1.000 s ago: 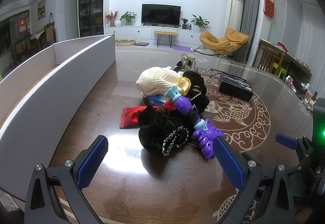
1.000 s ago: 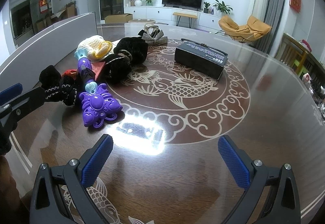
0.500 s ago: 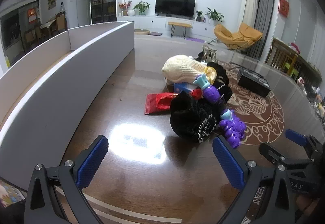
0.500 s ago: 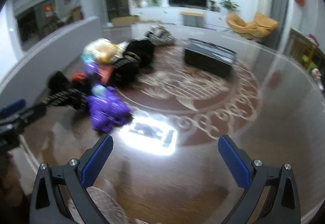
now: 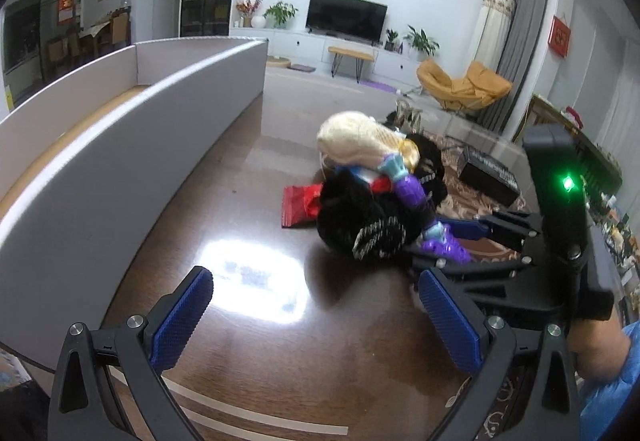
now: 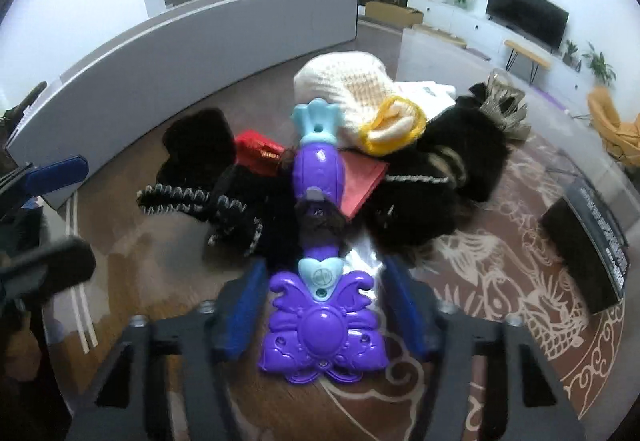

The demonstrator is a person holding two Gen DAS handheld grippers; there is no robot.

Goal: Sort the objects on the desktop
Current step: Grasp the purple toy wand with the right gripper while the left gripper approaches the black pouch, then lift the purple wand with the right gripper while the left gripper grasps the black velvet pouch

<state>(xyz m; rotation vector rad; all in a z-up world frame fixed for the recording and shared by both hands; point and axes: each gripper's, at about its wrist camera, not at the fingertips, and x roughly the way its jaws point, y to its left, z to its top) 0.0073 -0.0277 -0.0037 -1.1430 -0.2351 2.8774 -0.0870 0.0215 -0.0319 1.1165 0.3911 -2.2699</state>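
Table [image 5: 240,325]: glossy brown wood, carrying a heap of clutter beside a white box [image 5: 120,177].
Purple toy [image 6: 320,305]: lying at the heap's near edge, over black knitwear [image 6: 248,201].
Right gripper [image 6: 324,301]: closing around the toy's flared base, blue pads not visibly pressing yet.
Left gripper [image 5: 316,321]: hovering spread wide, holding nothing.

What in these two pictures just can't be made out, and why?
- Whether the right gripper pads touch the purple toy: right view, motion blur; its jaws are closing around it.
- Inside of the white box: both views, its wall hides it.
- Items under the cream hat: pile covers them.
- Black box print: too small.
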